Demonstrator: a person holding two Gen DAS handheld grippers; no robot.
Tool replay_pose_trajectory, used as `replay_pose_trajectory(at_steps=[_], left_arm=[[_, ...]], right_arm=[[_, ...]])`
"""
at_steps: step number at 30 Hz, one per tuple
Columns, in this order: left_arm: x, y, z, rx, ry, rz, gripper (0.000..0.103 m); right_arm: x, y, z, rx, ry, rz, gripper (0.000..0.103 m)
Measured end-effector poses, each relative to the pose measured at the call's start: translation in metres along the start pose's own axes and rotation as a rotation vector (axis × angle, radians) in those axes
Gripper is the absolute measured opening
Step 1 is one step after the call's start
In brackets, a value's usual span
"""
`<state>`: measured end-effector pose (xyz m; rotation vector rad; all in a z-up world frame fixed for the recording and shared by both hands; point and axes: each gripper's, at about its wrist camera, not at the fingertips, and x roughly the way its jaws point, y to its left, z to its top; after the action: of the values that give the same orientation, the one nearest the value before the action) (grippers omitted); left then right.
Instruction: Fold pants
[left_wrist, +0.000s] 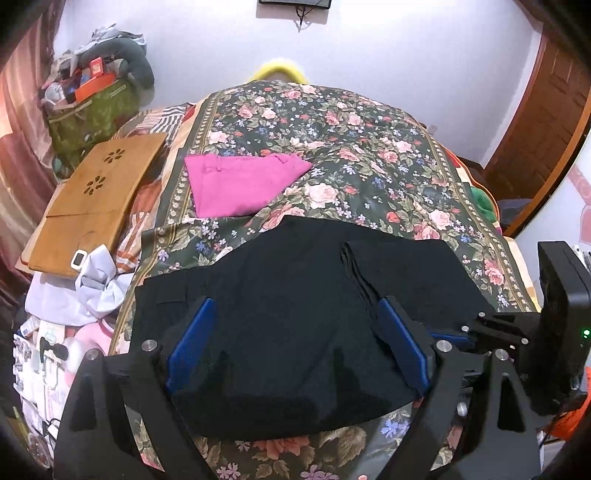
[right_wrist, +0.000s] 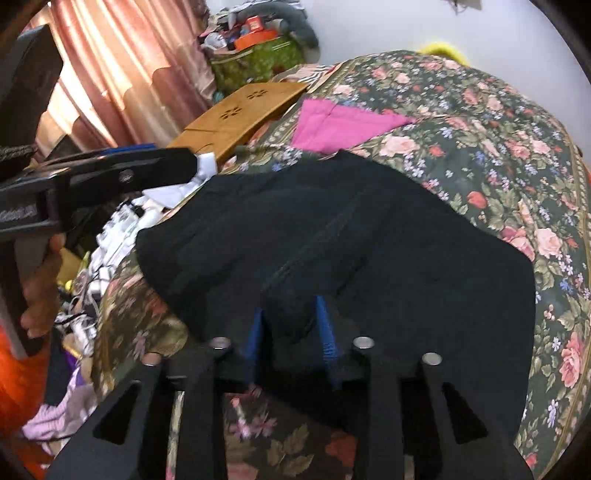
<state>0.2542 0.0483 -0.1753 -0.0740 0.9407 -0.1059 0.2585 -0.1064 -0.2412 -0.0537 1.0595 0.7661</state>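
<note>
**Black pants on the bed, one pinch away from a crooked fold**

The black pants lie spread on the floral bedspread, near its front edge; my left gripper hovers over them with jaws spread wide, holding nothing; my right gripper has its blue pads drawn close around a bunched ridge of the dark cloth, seemingly pinching it. I judge the risk here is grabbing only one layer, so the fold drags unevenly; the folded pink garment sits well apart.
</note>
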Motion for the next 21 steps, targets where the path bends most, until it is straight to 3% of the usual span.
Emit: replay_pose_trajectory(at_steps=[2,5,13,21], left_arm=[[0.000,-0.005,0.003,0.007,-0.004,-0.007,0.090],[0.001,-0.013,0.008,0.020,-0.008,-0.013,0.090],[0.019,-0.047,0.032,0.078,-0.003,-0.031,0.090],[0.065,-0.081,0.053,0.128,0.068,-0.072,0.090]], right_arm=[[-0.009,-0.001,-0.002,-0.002,0.002,0.014,0.044],[-0.026,-0.006,-0.003,-0.005,-0.033,0.007,0.046],[-0.071,-0.051,0.009,0.003,-0.185,-0.135,0.053],[-0.055,-0.105,0.018,0.069,-0.158,-0.182,0.053]])
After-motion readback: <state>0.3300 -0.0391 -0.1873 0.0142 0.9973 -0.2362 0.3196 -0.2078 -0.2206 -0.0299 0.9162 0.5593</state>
